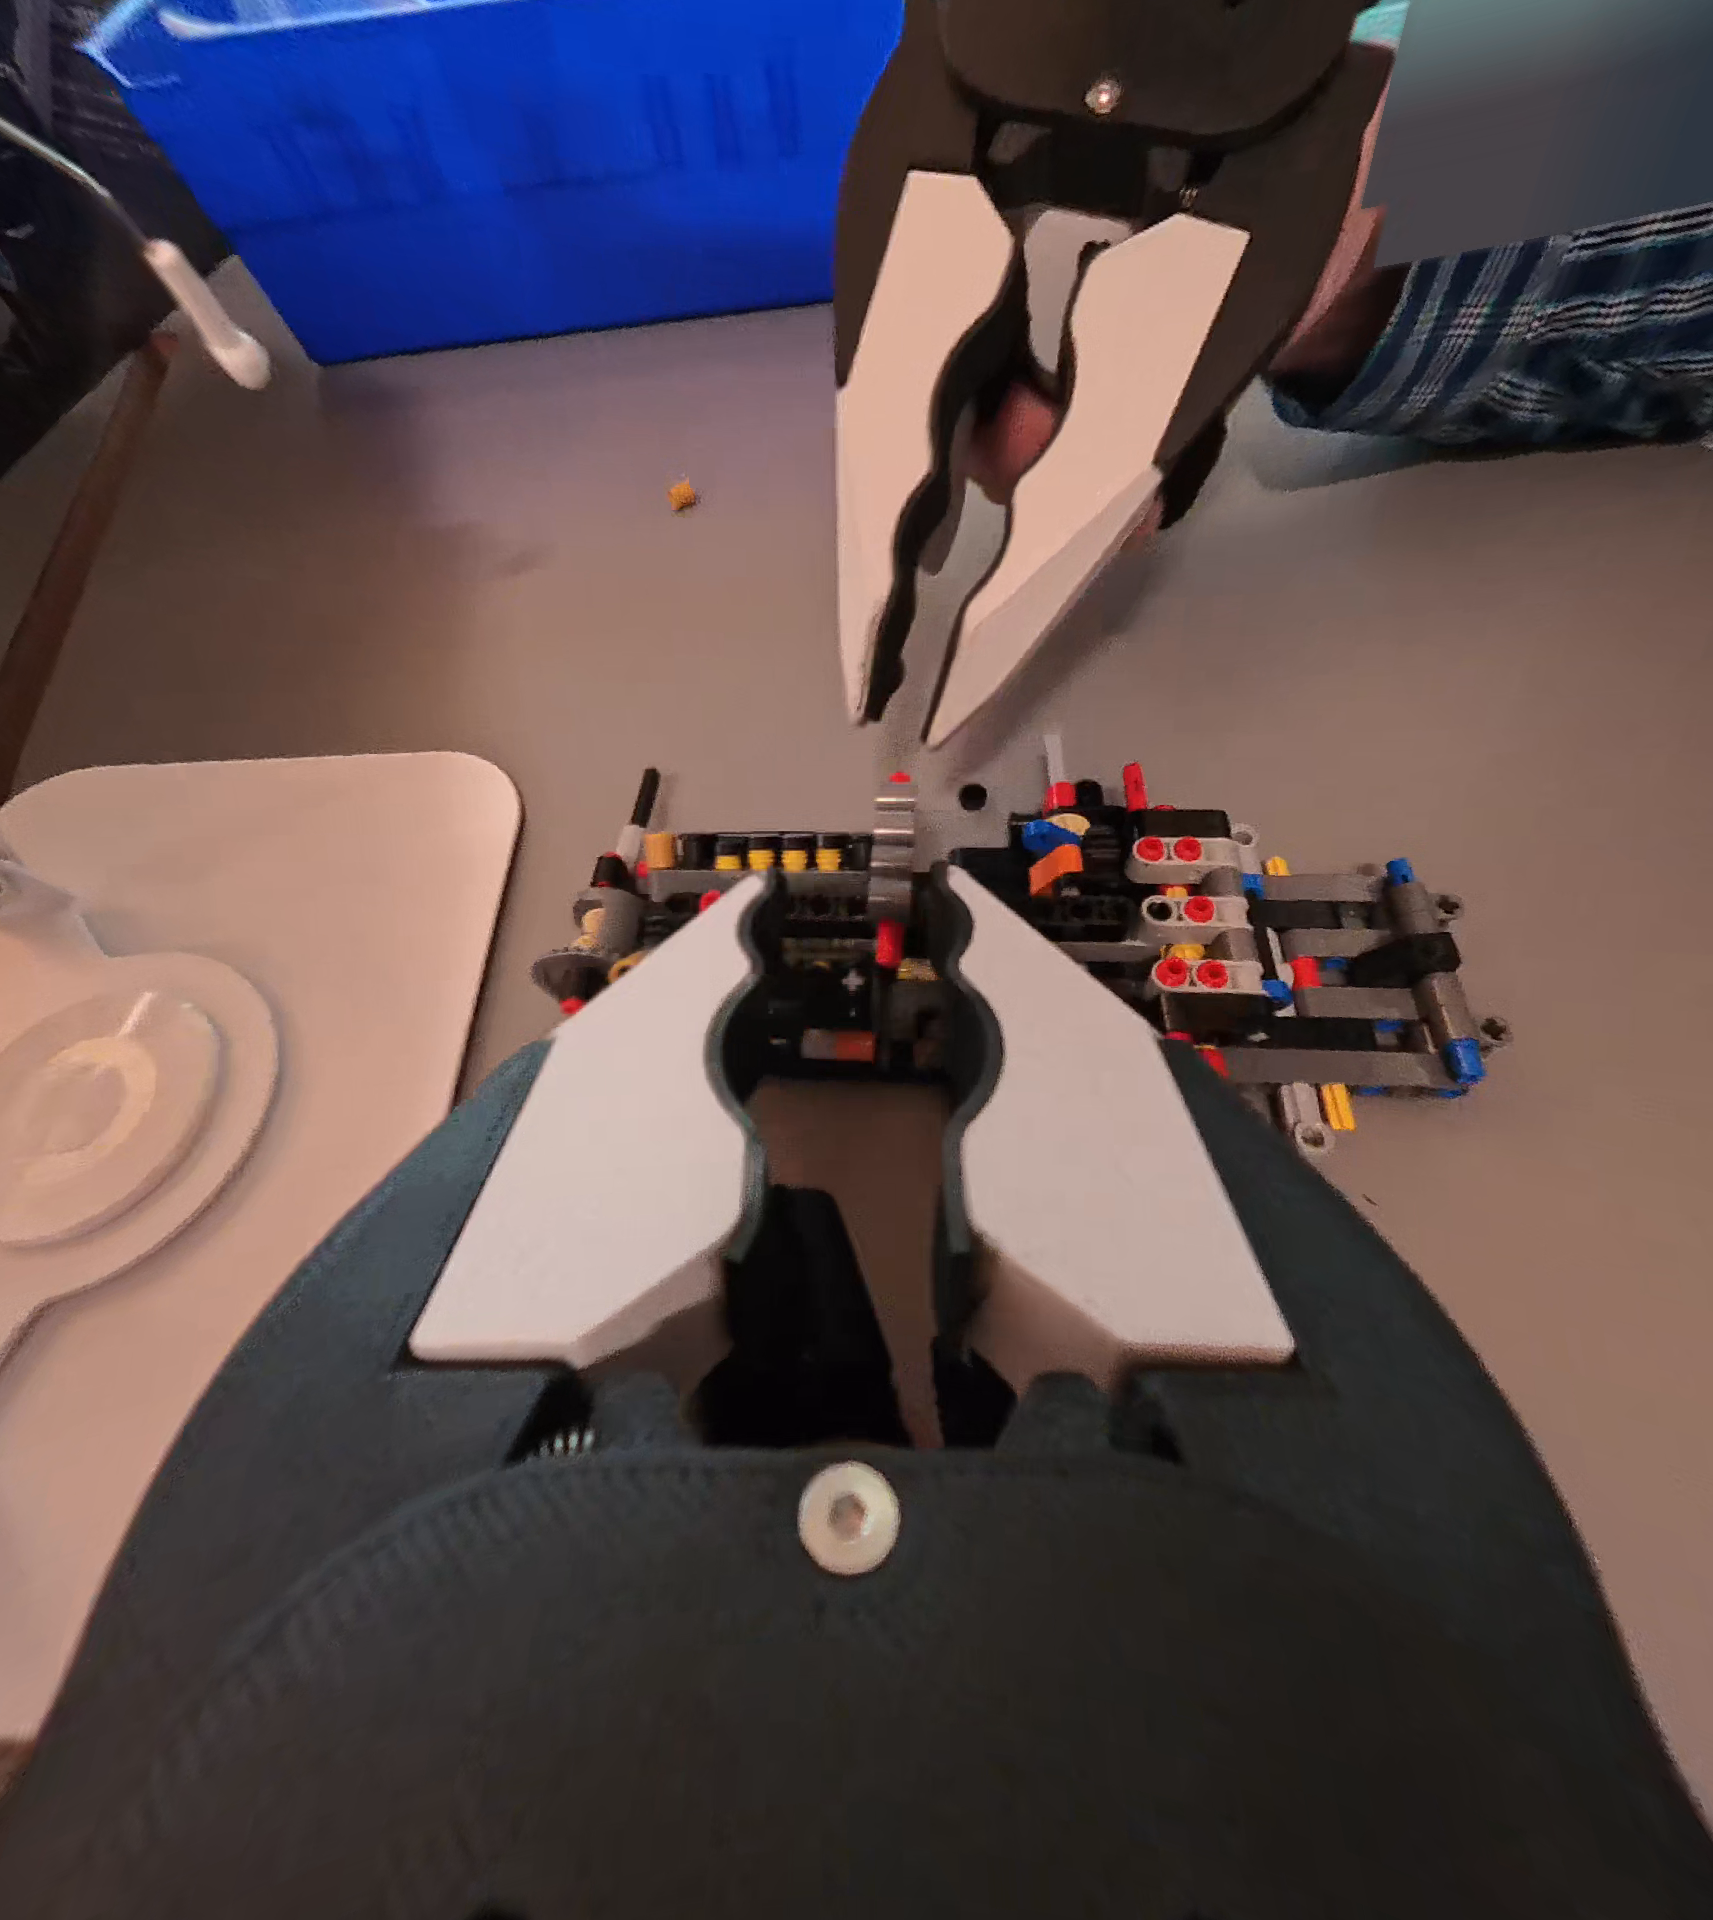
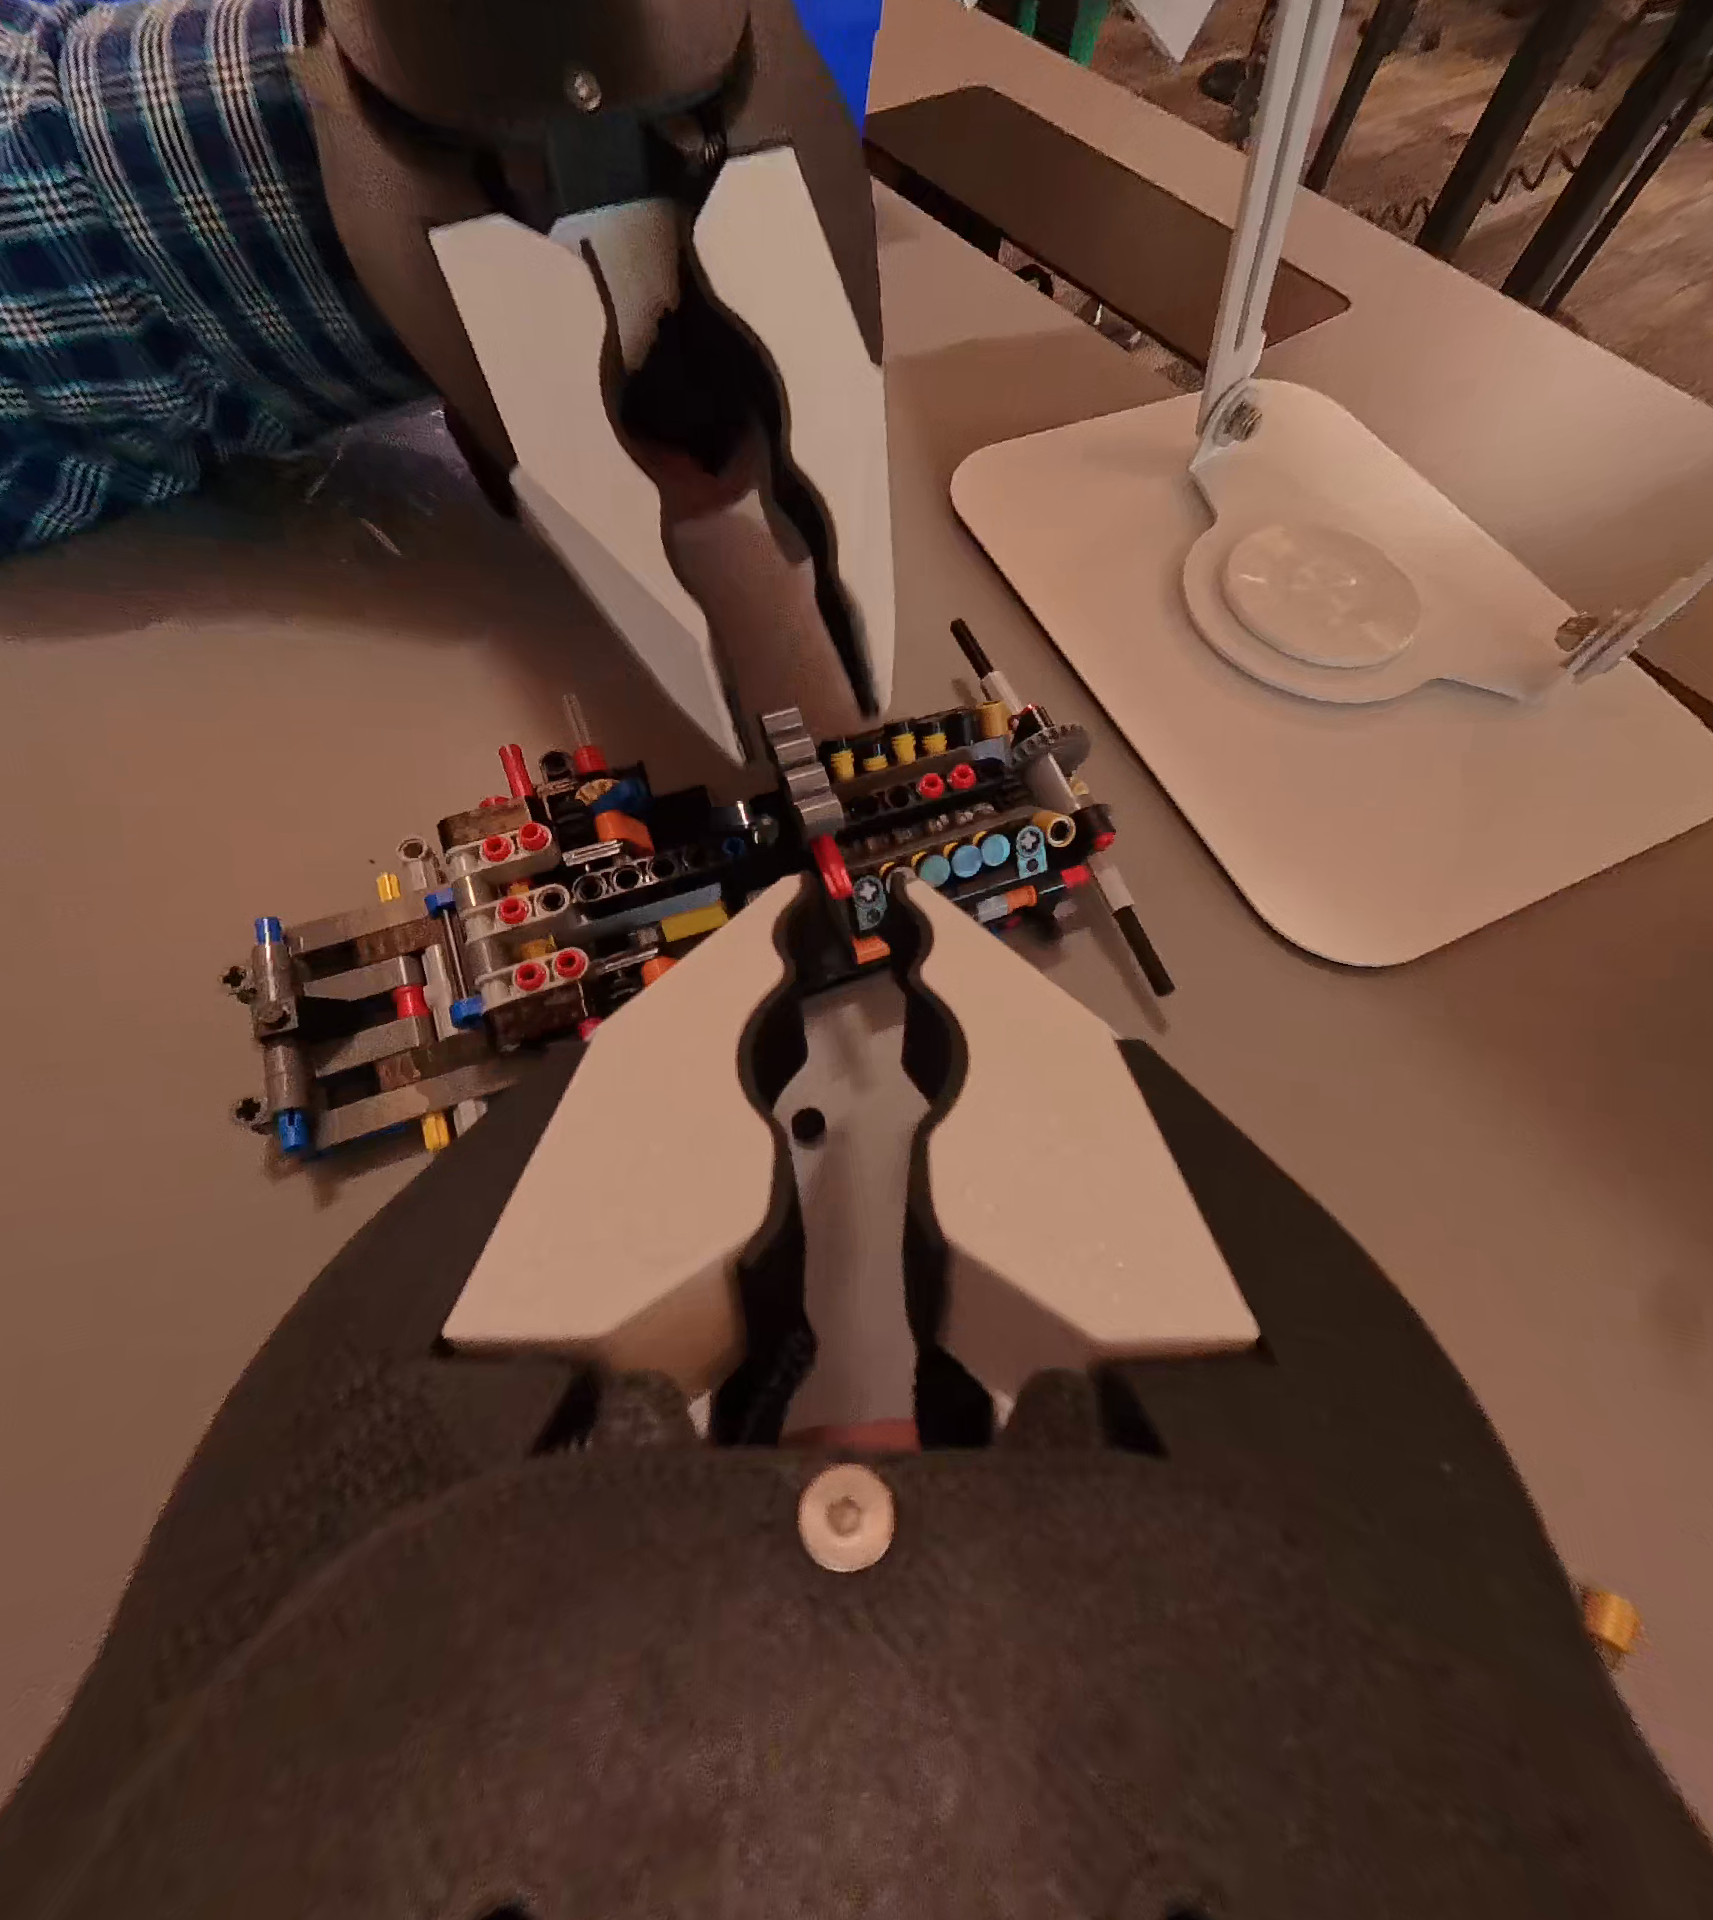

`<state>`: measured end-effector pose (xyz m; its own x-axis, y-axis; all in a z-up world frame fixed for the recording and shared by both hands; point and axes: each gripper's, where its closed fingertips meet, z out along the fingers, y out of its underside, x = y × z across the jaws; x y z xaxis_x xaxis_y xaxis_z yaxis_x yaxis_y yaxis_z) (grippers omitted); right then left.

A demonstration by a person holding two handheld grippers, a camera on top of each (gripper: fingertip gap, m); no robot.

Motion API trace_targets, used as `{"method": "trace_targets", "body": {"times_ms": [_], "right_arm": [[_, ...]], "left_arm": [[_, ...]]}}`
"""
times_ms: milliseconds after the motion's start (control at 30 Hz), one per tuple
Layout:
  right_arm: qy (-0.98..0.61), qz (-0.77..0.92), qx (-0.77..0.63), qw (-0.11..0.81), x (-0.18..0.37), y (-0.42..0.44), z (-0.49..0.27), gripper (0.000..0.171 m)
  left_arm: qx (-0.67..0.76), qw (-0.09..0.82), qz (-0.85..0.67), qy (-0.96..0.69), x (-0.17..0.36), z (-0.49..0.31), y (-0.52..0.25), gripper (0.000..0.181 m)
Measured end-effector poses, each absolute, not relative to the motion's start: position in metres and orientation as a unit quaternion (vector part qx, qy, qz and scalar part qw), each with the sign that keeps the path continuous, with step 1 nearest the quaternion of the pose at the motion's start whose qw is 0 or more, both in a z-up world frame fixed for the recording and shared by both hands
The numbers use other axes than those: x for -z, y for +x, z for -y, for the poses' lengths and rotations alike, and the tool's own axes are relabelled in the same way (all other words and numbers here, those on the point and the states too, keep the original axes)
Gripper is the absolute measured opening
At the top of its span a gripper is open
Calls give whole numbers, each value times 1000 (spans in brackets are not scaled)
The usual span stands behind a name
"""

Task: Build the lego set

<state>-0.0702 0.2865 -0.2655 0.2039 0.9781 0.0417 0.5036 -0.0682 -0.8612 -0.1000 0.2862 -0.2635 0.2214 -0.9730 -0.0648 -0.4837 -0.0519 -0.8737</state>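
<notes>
A long grey-and-black lego chassis with red, yellow and blue pins [image 1: 1028,935] is lying mid-frame, partly built. The left gripper [image 1: 857,894] is straddling its centre, jaws apart; the right gripper [image 2: 847,899] is carrying a flat grey holed panel [image 2: 847,1195] towards it, not yet attached.

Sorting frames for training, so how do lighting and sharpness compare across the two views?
Left wrist view: cooler grey light, lego build fairly sharp, right gripper motion-blurred. Right wrist view: warmer, dimmer cast, left gripper slightly soft; both show wide-angle bending.
</notes>
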Motion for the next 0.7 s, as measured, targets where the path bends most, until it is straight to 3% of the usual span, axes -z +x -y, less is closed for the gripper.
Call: {"method": "trace_targets", "body": {"times_ms": [300, 433, 700], "right_arm": [[-652, 563, -300, 410, 257, -69, -280, 8], [-643, 575, -295, 411, 258, -79, -278, 14], [-641, 565, -326, 404, 254, -91, -284, 0]], "left_arm": [[211, 401, -564, -690, 270, -278, -119, 19], [223, 439, -545, -679, 256, -279, -113, 16], [216, 449, -546, -673, 254, -281, -102, 5]]}}
